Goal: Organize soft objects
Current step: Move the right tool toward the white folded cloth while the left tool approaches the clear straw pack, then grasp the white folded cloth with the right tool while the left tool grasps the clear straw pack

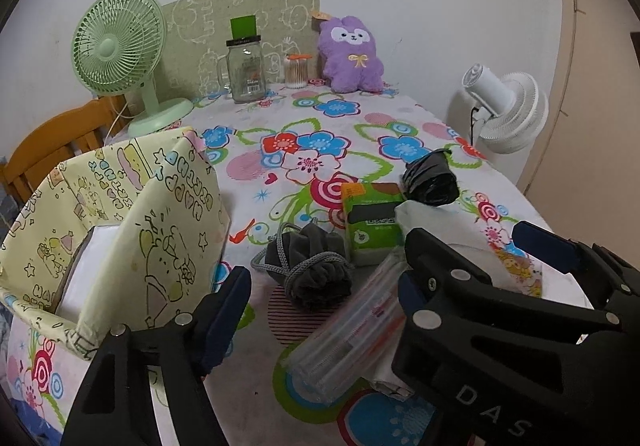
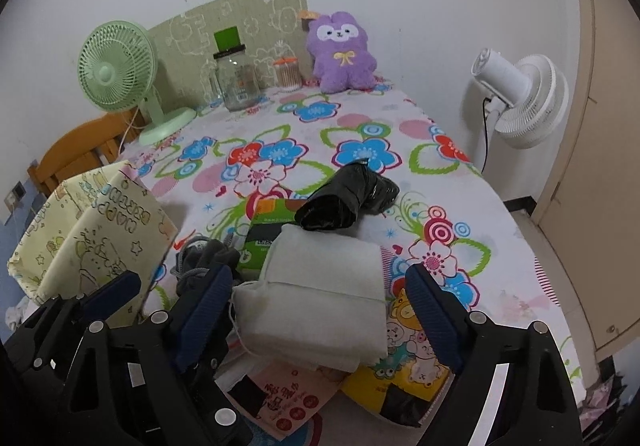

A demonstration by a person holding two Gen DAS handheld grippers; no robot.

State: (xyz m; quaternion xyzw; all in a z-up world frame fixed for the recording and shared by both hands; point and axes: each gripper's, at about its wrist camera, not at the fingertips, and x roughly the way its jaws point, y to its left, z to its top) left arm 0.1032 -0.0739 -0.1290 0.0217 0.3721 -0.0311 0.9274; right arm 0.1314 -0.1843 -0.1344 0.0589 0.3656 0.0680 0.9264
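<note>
Flowered cloth covers the tabletop (image 2: 360, 113). Right claw (image 2: 320, 310) stands released astride the white folded cloth (image 2: 324, 286), pads apart from it. Left claw (image 1: 324, 298), also released, frames the grey drawstring pouch (image 1: 308, 266), just beside the yellow fabric basket (image 1: 120, 213). Best to sink lower, centre each bundle, then pinch mid-thickness.

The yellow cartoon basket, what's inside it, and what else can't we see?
- Yellow cartoon basket, left wrist view: its wall hides all but a white corner.
- Green tissue pack, right wrist view: white cloth bag covers half.
- Jar label: too small to read.
</note>
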